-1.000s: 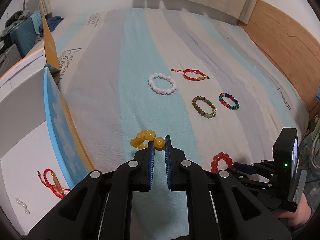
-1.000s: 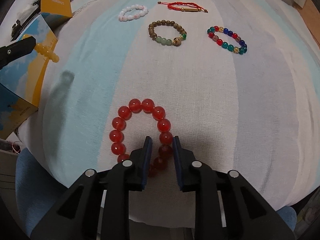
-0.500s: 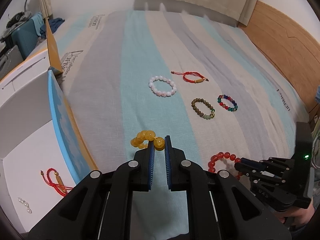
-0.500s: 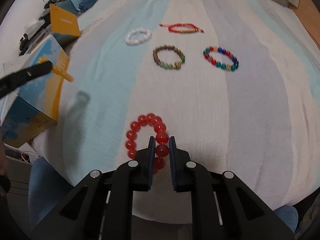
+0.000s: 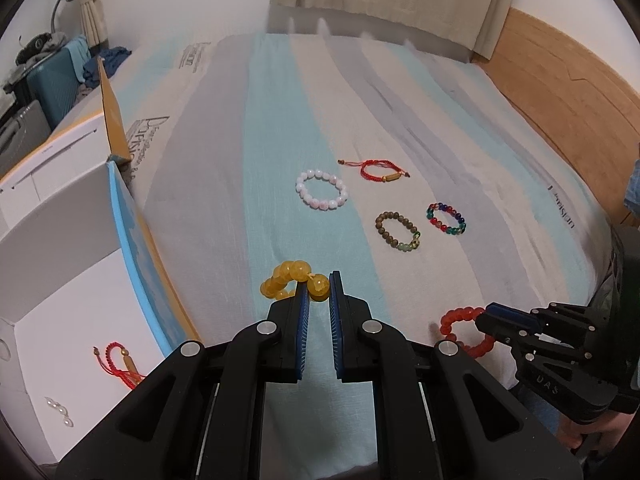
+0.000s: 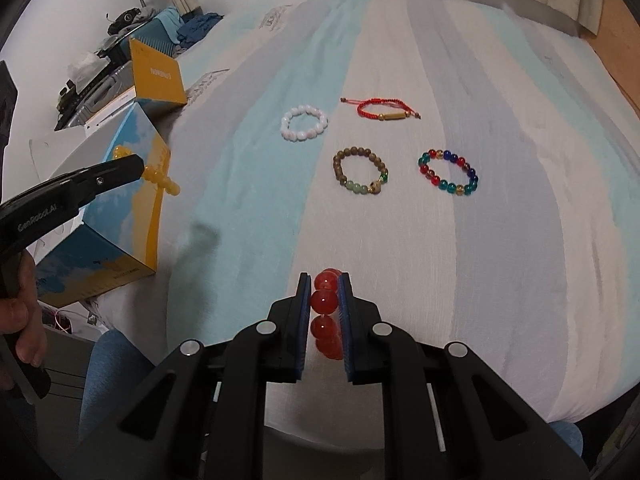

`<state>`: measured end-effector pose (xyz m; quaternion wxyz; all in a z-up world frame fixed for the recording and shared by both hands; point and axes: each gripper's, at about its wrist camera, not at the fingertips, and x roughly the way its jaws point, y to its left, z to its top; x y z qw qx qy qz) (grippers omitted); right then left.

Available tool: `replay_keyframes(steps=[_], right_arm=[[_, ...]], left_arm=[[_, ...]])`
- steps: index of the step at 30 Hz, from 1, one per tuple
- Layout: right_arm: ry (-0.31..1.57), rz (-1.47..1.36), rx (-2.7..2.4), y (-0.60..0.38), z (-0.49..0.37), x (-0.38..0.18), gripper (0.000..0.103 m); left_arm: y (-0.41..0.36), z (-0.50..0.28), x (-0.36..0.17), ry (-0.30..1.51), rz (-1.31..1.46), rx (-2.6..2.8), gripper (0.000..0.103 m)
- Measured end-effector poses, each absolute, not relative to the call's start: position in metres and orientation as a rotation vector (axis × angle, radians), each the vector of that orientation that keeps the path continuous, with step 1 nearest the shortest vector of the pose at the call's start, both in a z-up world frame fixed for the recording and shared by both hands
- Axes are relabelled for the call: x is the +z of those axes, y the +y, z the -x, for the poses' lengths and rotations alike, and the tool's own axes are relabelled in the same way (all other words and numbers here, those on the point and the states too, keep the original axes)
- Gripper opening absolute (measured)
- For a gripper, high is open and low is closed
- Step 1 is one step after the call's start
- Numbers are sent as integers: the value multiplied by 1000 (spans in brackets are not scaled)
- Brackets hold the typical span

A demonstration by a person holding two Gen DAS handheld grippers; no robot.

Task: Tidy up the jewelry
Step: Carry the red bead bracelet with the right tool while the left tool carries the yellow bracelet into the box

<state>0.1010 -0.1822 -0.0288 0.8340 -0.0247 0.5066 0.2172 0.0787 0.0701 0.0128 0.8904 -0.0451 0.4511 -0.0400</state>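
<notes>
Yellow bracelet (image 5: 289, 280), glossy amber beads, I pinch in my left gripper (image 5: 318, 294); right gripper (image 6: 325, 294) jaws clamp the red bracelet (image 6: 326, 312).

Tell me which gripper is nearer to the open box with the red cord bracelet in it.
Left. The left gripper, holding the yellow bracelet, is right beside the open box. The right gripper, clamping the red bracelet, is farther across the bed.

1. The right gripper (image 6: 325, 292) is hiding most of the red bracelet (image 6: 325, 300).
2. Beside the red cord (image 5: 120, 364), the box (image 5: 60, 280) is running off the picture's edge.
3. Near that cord, small pale beads (image 5: 59, 410) are showing too small to identify.
</notes>
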Motion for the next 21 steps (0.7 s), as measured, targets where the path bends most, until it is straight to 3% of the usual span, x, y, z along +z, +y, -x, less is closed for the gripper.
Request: replay_keyframes(steps=[21], right_arm=[[986, 76, 468, -169, -113, 26, 13]], left_arm=[[80, -70, 46, 893, 82, -61, 9]])
